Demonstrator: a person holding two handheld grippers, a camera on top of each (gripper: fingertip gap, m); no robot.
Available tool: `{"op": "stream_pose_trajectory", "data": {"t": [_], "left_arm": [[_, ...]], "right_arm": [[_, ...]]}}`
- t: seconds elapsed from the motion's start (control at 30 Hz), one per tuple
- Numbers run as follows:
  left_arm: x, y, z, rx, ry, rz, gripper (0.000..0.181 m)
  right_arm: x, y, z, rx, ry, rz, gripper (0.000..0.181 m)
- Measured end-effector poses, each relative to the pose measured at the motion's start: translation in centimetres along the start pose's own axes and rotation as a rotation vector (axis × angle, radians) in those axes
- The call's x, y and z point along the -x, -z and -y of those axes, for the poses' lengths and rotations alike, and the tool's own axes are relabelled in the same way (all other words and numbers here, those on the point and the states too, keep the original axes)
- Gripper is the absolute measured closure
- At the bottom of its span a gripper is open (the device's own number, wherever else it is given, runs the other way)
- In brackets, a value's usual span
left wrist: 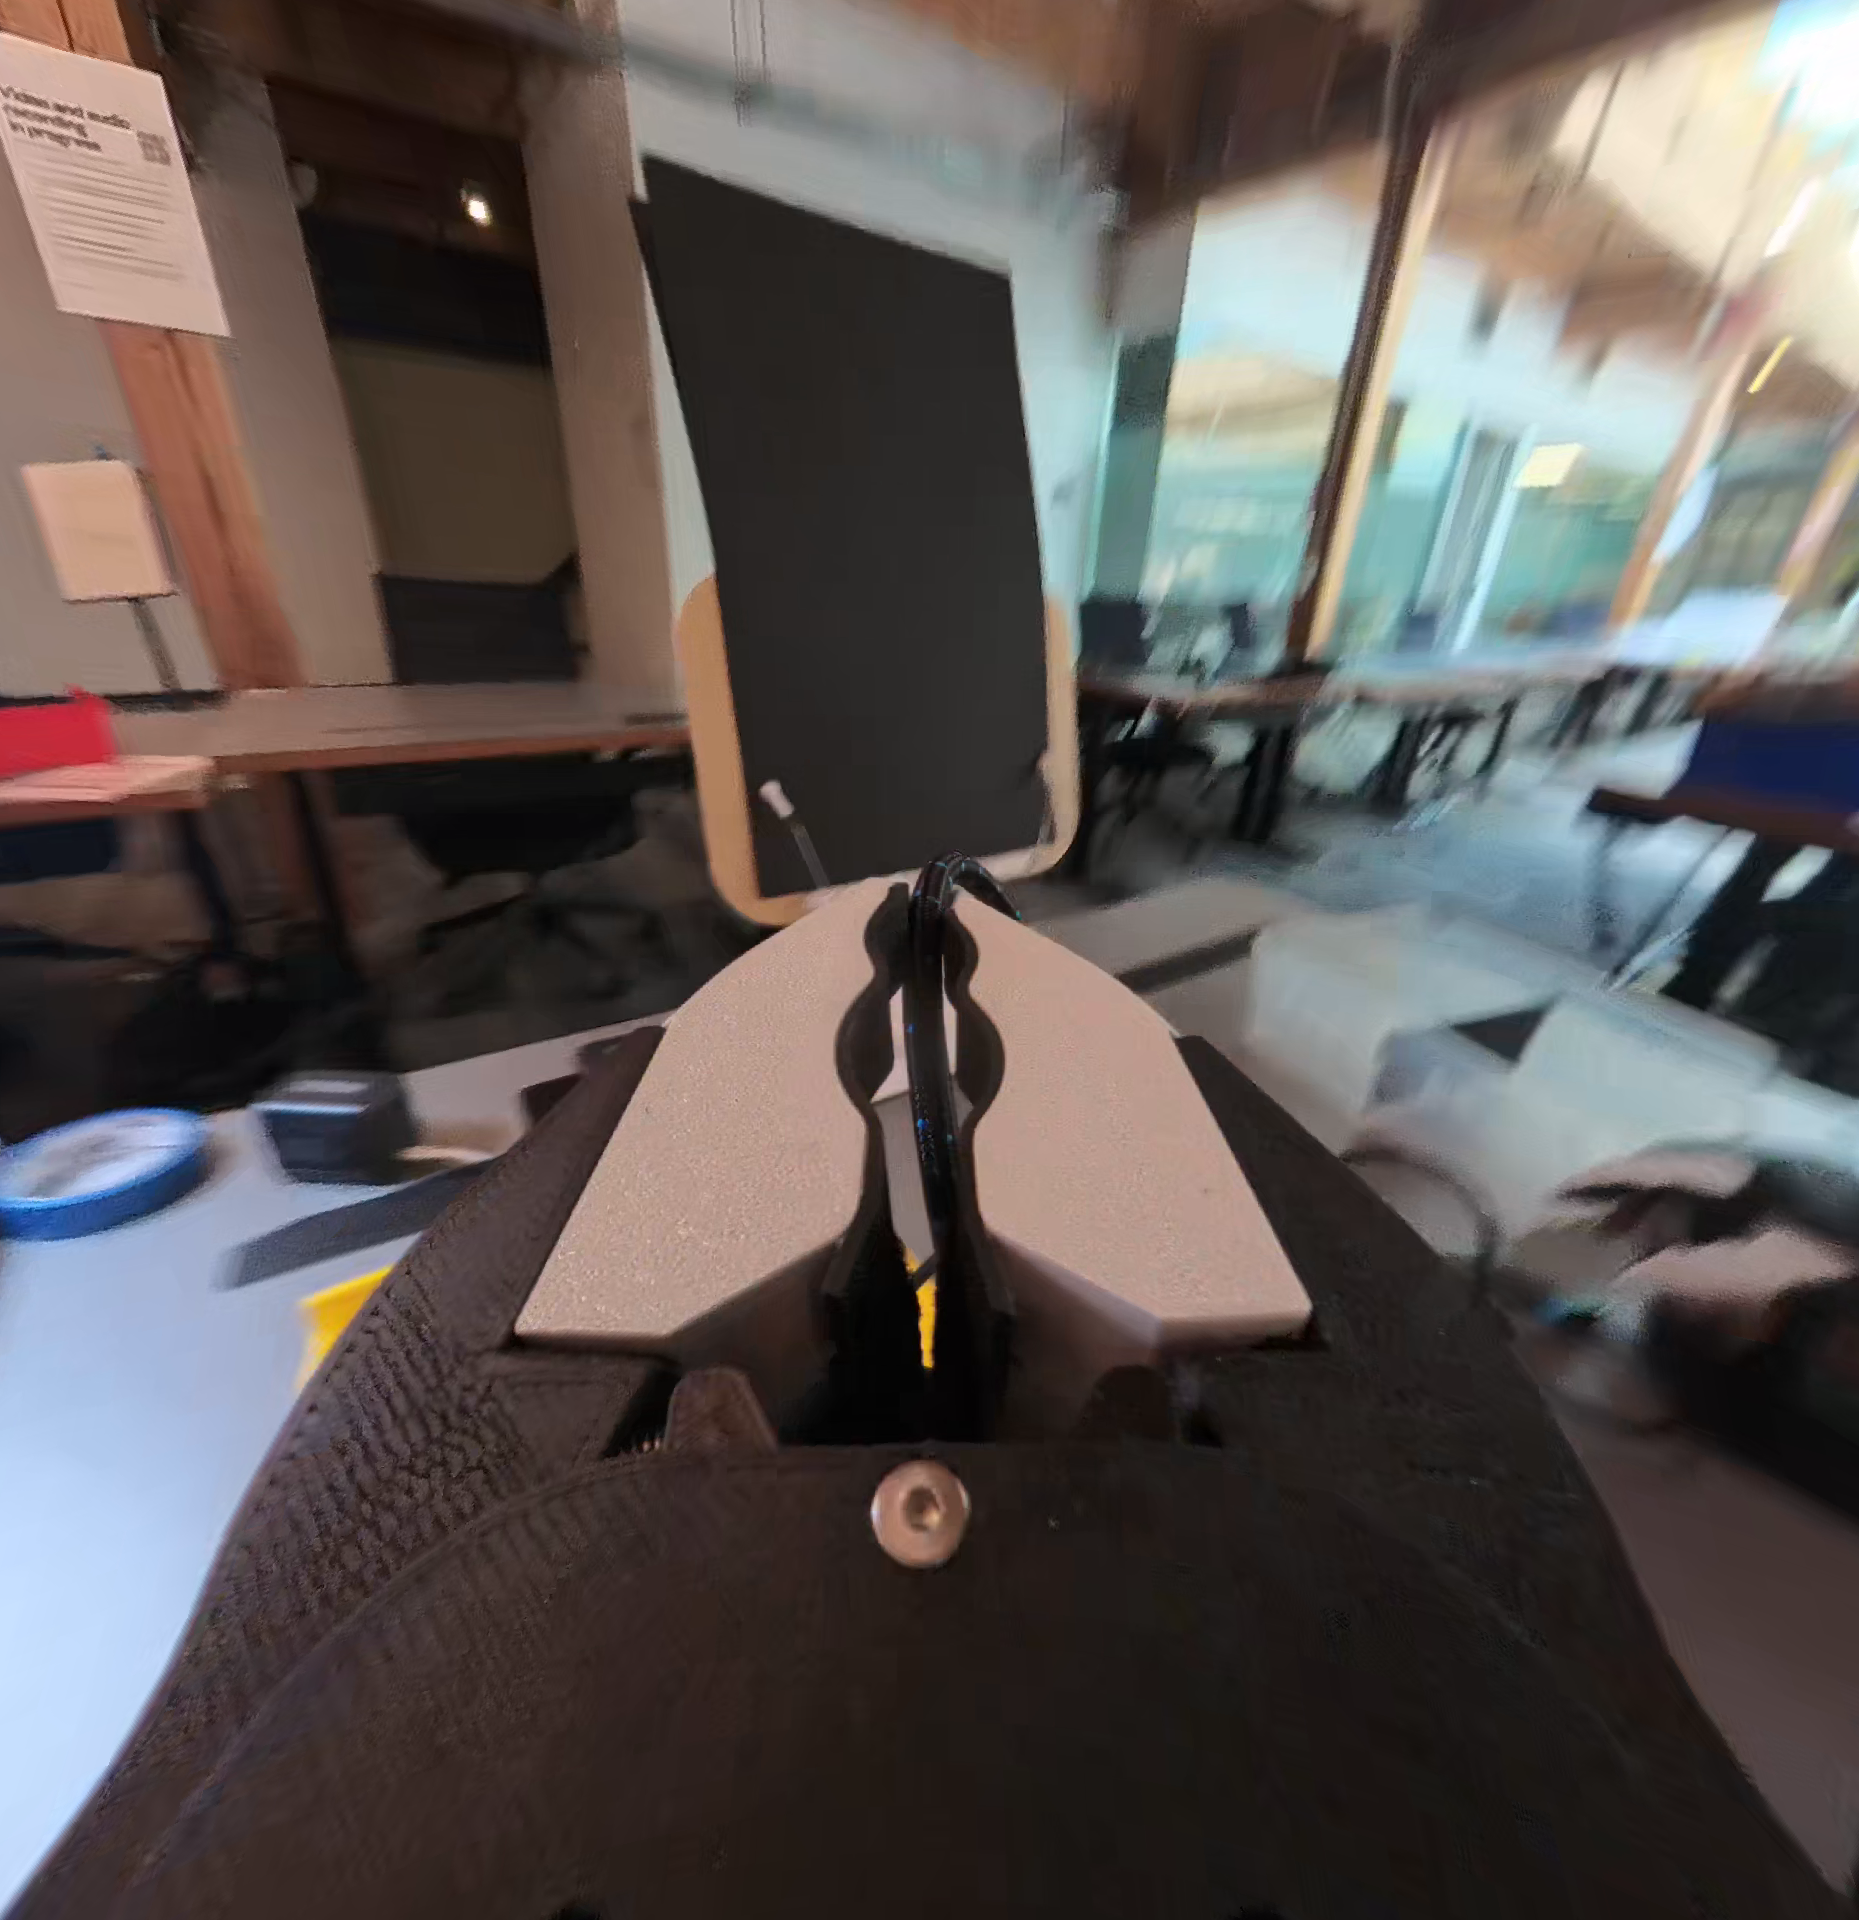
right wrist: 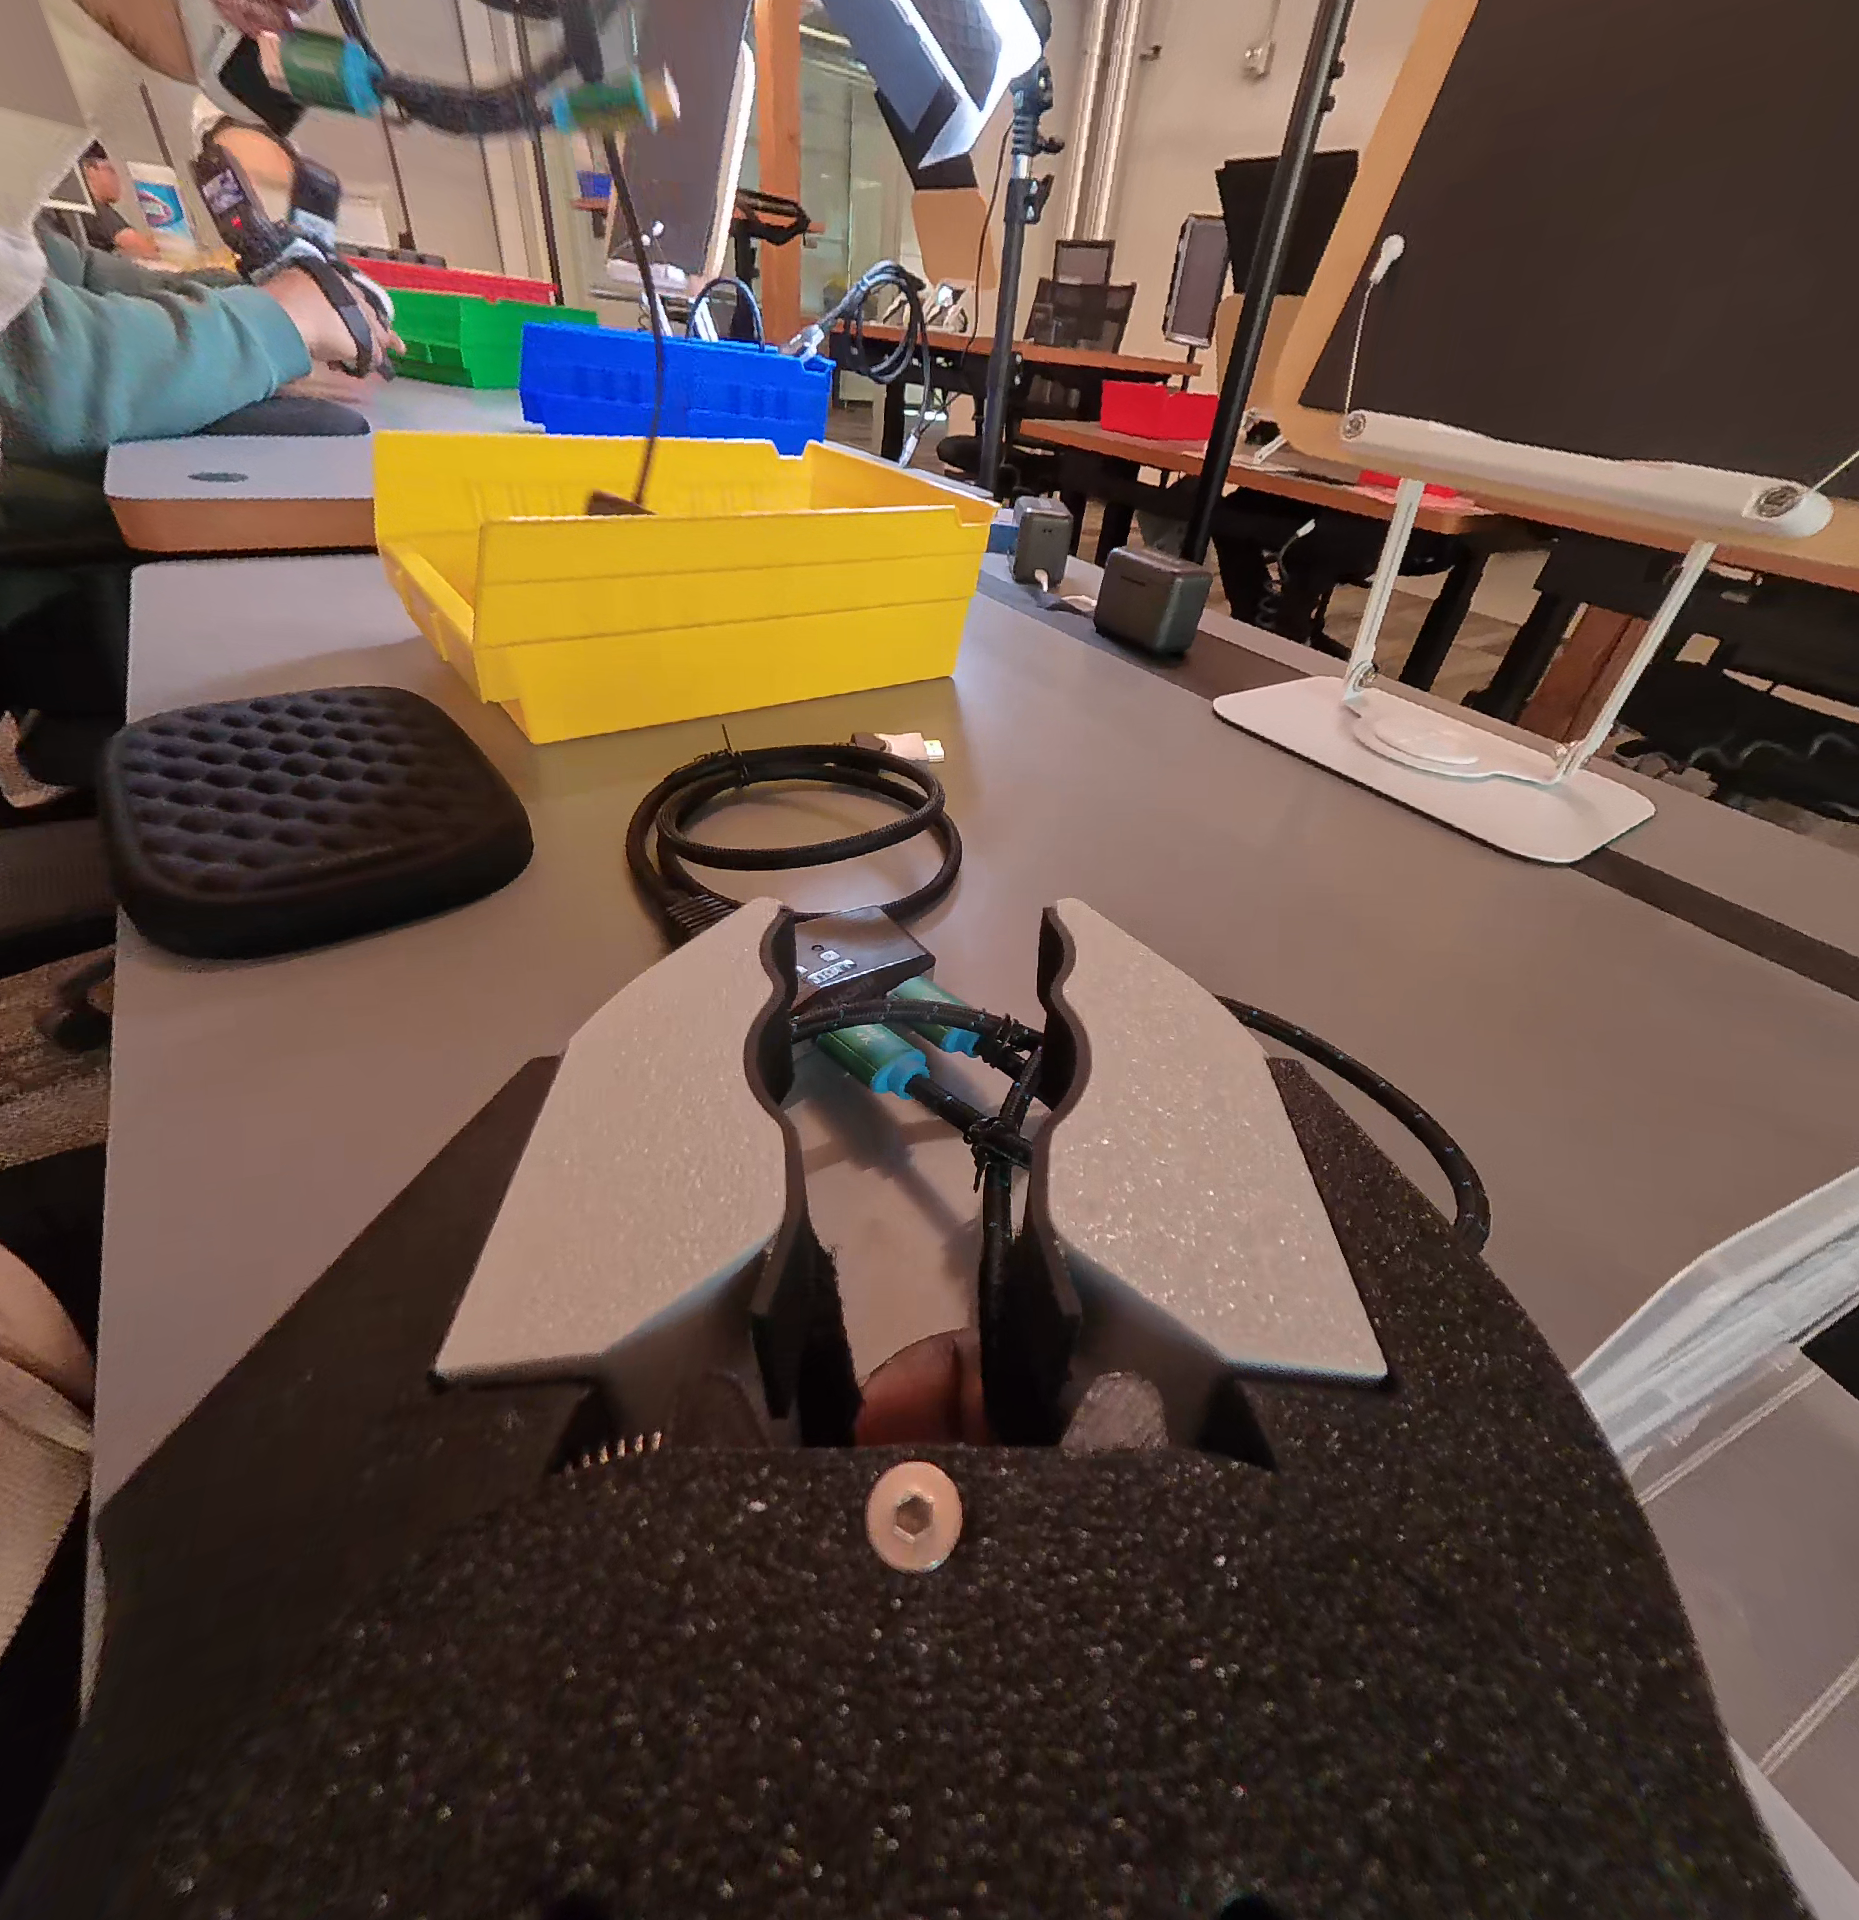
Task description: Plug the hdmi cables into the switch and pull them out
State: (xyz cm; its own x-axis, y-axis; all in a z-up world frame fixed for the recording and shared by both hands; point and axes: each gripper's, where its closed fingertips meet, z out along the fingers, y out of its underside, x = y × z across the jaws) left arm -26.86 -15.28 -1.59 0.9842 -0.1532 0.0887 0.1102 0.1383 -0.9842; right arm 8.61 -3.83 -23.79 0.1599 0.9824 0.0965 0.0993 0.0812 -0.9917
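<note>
Left gripper (left wrist: 920,935), jaws clamped on a braided HDMI cable (left wrist: 930,1091), is raised. Right gripper (right wrist: 909,997), jaws apart, flanks the switch (right wrist: 857,951) on the table (right wrist: 1216,935); two green plugs (right wrist: 868,1049) seated, awaiting removal.

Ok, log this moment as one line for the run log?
left gripper: shut on black cable, raised | right gripper: open, over switch | green plugs: two at switch | coiled cable: on table

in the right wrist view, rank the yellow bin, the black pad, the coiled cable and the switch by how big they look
1. Yellow bin
2. Black pad
3. Coiled cable
4. Switch, partly hidden behind the claw, so unsure
</note>
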Motion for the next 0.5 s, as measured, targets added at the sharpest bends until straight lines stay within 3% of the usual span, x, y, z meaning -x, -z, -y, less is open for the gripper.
{"op": "stream_pose_trajectory", "data": {"t": [0.1,0.2,0.4,0.5], "left_arm": [[2.1,0.6,-1.1,-0.15,0.225,0.02,0.175],[2.4,1.3,-1.6,-0.324,0.45,-0.058,0.175],[-0.3,1.4,-2.2,-0.521,0.499,-0.183,0.176],[-3.0,0.8,-2.0,-0.569,0.489,-0.259,0.176]], "right_arm": [[0.1,-0.1,-0.2,0.015,0.016,-0.003,0.136],[0.4,-0.2,-0.3,0.027,0.041,-0.002,0.137],[1.1,-1.2,-0.5,0.078,0.096,0.01,0.137],[2.9,-2.7,1.7,-0.001,0.038,0.05,0.137]]}}
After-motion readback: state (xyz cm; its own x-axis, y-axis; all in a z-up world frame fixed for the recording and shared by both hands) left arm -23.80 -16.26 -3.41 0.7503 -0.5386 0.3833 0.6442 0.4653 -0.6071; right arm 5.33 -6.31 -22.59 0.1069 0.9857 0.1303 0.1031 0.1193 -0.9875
